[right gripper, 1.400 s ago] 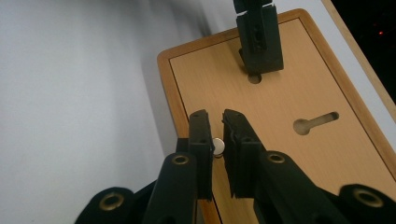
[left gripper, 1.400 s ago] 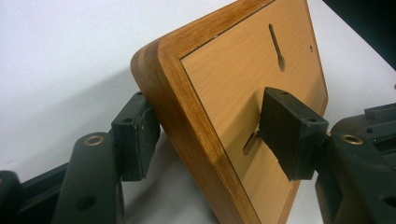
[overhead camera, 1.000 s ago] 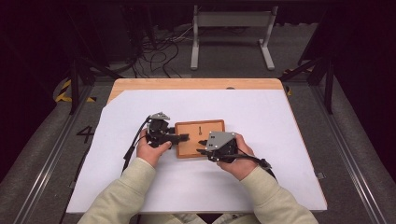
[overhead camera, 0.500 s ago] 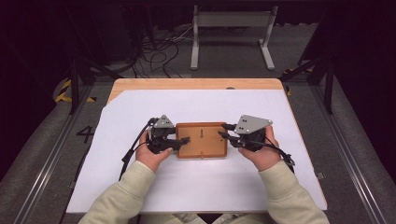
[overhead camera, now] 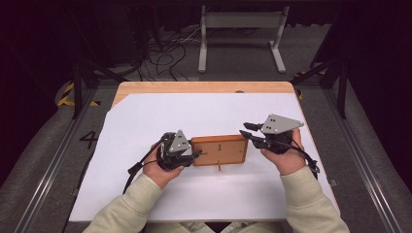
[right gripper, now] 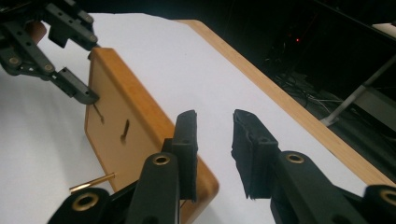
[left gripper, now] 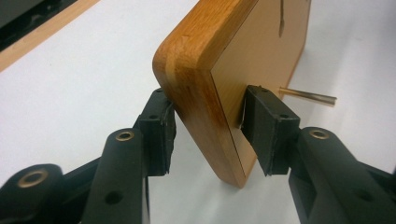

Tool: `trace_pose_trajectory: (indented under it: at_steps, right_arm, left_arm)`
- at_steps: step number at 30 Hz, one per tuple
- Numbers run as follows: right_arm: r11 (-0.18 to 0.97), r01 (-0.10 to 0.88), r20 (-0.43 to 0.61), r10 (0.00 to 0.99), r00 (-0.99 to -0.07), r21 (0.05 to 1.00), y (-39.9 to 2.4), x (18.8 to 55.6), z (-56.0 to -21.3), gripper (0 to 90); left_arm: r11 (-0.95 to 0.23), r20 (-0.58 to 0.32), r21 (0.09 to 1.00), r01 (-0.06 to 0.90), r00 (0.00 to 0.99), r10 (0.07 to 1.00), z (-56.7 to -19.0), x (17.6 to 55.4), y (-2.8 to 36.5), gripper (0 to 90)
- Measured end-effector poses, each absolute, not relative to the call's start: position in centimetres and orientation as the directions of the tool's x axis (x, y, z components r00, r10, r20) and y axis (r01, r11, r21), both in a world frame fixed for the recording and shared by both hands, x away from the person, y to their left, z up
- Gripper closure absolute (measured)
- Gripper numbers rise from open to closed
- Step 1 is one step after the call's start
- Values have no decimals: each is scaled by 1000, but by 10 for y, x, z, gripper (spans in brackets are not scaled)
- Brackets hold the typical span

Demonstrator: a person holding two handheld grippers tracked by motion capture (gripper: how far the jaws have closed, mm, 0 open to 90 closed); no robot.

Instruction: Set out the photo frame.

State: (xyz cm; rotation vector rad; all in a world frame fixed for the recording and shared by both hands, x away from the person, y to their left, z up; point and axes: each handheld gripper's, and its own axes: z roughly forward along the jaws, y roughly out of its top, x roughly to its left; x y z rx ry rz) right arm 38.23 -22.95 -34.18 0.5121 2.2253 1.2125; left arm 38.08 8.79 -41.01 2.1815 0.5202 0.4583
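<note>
A wooden board with rounded corners stands tilted on the white table cover, its back toward me, with two slots in it. A thin brass peg sticks out near its lower edge. My left gripper is at the board's left end. In the left gripper view its jaws have just been closing, and both pads touch the board, one on each face. My right gripper hovers just off the board's upper right corner. It is open with nothing between the pads and the board beside it.
A white sheet covers most of the wooden tabletop. Beyond the far edge are a metal stand and loose cables on the floor. Rails run along both sides of the table.
The right gripper has come off the board and moved right and up. The left gripper's jaws have narrowed onto the board's left end. The board has shifted slightly toward me.
</note>
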Motion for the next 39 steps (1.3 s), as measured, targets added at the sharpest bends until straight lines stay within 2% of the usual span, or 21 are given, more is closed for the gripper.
trace_pose_trajectory:
  at_steps: [14, 18, 20, 22, 26, 30, 33, 39]
  right_arm:
    - [491, 101, -251, 599, -760, 865, -251, 377, -342, 701]
    - [487, 109, -245, 605, -757, 867, -255, 377, -343, 701]
    - [484, 114, -242, 611, -754, 868, -258, 375, -343, 701]
    - [482, 117, -239, 613, -753, 868, -259, 375, -344, 701]
    - [479, 127, -232, 619, -751, 868, -263, 373, -345, 699]
    - [478, 135, -226, 622, -750, 868, -266, 371, -347, 698]
    - [479, 143, -219, 621, -753, 866, -268, 369, -349, 713]
    - [499, 178, -191, 600, -777, 848, -271, 364, -355, 800]
  left_arm:
    - [-579, 141, 796, 174, 878, 458, -409, 359, 94, 624]
    - [-609, 142, 774, 175, 889, 436, -413, 353, 94, 617]
    - [-629, 128, 758, 176, 904, 407, -416, 350, 93, 586]
    - [-633, 142, 756, 171, 900, 413, -417, 349, 93, 586]
    - [-621, 110, 762, 186, 907, 407, -416, 350, 97, 596]
    - [-620, 106, 764, 181, 912, 397, -414, 347, 99, 566]
    - [-608, 80, 769, 196, 914, 397, -410, 347, 107, 577]
    - [-588, 48, 781, 210, 919, 392, -403, 344, 122, 634]
